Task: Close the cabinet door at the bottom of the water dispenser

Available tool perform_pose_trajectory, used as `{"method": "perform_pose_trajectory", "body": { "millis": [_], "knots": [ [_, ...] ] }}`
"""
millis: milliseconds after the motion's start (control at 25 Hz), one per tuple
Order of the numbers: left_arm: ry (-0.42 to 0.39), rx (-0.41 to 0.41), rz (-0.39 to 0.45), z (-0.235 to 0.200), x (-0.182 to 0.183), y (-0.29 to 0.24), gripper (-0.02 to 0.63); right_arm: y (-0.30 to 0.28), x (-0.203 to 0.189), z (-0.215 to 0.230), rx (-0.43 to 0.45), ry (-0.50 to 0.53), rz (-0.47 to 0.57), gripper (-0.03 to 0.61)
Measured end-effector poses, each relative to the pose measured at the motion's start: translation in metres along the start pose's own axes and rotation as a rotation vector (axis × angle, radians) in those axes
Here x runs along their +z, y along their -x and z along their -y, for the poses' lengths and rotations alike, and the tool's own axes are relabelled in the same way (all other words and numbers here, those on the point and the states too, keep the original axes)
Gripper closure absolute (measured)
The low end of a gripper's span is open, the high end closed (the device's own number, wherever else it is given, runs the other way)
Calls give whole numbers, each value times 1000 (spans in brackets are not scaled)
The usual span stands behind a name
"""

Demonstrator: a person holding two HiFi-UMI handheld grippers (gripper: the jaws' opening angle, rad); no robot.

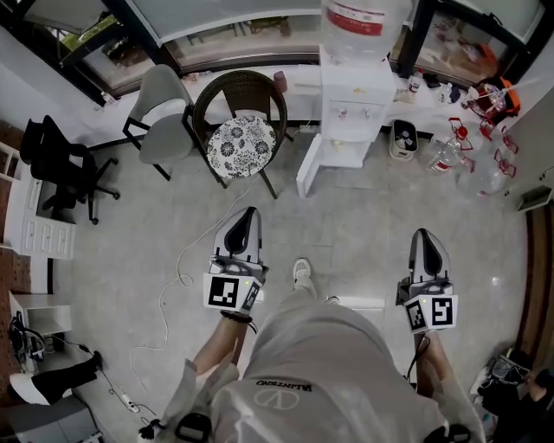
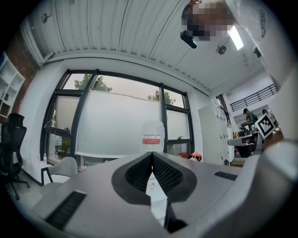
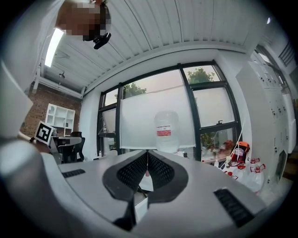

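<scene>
1. Clearly, the left gripper (image 1: 246, 216) has its jaws closed together, with nothing between them, and it points level toward the water dispenser (image 1: 356, 95).
2. The right gripper (image 1: 427, 235) is also fully closed and empty, and it is held beside the left one.
3. The water dispenser stands well apart from both grippers, with a big bottle (image 1: 363, 17) on top.
4. At its bottom the cabinet door (image 1: 310, 169) stands open, swung out to the left, near a wicker chair (image 1: 241, 104).
</scene>
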State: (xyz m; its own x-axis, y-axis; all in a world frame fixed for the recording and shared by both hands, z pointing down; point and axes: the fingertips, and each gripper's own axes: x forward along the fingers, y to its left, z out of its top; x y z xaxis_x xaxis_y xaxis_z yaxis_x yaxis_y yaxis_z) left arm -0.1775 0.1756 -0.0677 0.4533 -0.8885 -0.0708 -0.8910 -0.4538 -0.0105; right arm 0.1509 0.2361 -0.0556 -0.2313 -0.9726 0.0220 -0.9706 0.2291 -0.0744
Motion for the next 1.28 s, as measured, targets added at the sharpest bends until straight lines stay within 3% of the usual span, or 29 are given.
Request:
{"method": "perform_pose_trajectory", "body": {
  "millis": [760, 1080, 1280],
  "knots": [
    [56, -56, 51, -87, -15, -61, 606, -97, -8, -44, -29, 24, -34, 561],
    [78, -54, 54, -112, -19, -68, 606, -118, -5, -65, -8, 57, -50, 561],
    [97, -35, 16, -119, -29, -71, 606, -130, -1, -67, 4, 69, -54, 561]
  ]
}}
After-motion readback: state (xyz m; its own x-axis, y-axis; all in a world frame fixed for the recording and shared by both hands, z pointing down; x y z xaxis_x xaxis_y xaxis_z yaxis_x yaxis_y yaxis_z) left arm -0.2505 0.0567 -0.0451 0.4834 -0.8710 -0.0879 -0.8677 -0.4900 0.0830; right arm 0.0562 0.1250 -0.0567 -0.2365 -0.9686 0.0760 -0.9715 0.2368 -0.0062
